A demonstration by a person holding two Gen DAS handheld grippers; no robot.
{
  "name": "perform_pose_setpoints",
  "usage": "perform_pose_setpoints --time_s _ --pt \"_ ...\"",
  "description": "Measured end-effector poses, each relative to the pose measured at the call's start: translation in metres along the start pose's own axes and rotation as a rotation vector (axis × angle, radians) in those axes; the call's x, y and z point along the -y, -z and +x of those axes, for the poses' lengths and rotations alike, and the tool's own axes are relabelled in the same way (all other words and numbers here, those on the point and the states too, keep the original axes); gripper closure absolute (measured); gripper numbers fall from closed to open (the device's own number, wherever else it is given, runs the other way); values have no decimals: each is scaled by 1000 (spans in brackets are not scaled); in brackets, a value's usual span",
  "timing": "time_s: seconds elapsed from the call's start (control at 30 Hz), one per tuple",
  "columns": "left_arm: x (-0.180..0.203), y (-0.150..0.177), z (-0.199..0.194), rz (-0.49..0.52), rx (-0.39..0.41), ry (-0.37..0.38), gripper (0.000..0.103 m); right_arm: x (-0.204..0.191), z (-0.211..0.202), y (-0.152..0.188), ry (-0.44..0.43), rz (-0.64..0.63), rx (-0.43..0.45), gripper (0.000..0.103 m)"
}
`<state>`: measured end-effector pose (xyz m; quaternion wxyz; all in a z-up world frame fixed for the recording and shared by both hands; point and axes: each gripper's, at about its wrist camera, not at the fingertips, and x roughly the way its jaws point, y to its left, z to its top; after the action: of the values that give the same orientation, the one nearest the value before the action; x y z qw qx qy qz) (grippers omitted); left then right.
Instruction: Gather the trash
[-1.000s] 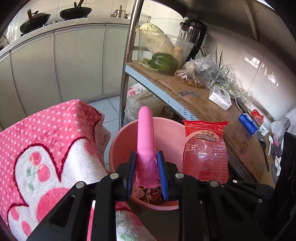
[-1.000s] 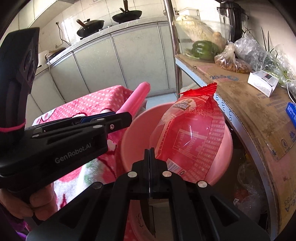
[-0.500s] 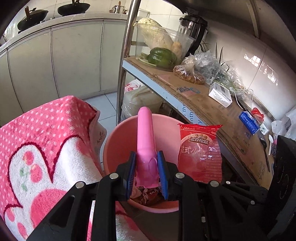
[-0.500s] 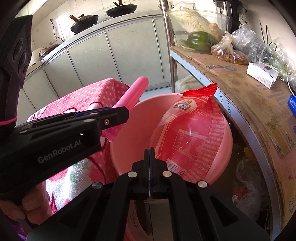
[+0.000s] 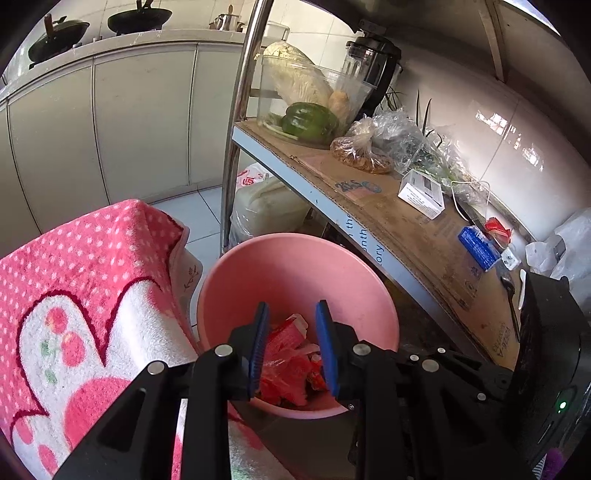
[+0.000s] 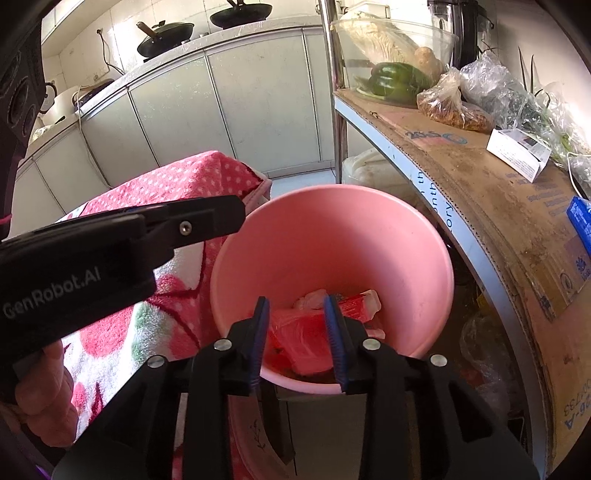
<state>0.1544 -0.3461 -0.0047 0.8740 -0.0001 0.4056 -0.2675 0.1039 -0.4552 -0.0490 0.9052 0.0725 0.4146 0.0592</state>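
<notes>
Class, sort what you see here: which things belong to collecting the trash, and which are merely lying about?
Belongs to the job:
pink bin
red wrapper in the bin
left gripper, open
right gripper, open

Just lying about:
pink towel
green pepper
white box
blender

Pink plastic bucket (image 6: 406,251), plain, uniform inside wall. Red and clear snack wrapper (image 6: 303,332) lying in it, with white scraps. Towel (image 5: 81,280) to the left: pink with white polka dots, white fleecy centre outlined in dark red, pink flower and small green marks. Left tool (image 5: 291,347) and right tool (image 6: 297,338): black bodies, blue pads. Green bell pepper (image 5: 310,118) in a clear bowl. Brown cardboard (image 6: 491,192) lining the shelf. Blue packet (image 5: 478,247). Black woks (image 6: 240,14). Pale grey cabinet doors (image 5: 144,122).
</notes>
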Motion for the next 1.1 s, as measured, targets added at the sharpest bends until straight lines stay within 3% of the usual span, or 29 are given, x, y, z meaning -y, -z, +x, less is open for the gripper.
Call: perform_pose_setpoints --time_s 0.17,0.37,0.6,1.1 --pt "6 1 -10 20 18 -22 78 -1 -10 2 -1 8 16 69" --pt "15 3 -30 62 55 -35 78 -5 -29 5 -6 25 51 57" --pt "19 5 -59 60 99 -35 78 -14 -58 8 -7 47 98 50" --pt "13 25 -121 55 163 -45 78 -56 -107 20 13 19 174 47"
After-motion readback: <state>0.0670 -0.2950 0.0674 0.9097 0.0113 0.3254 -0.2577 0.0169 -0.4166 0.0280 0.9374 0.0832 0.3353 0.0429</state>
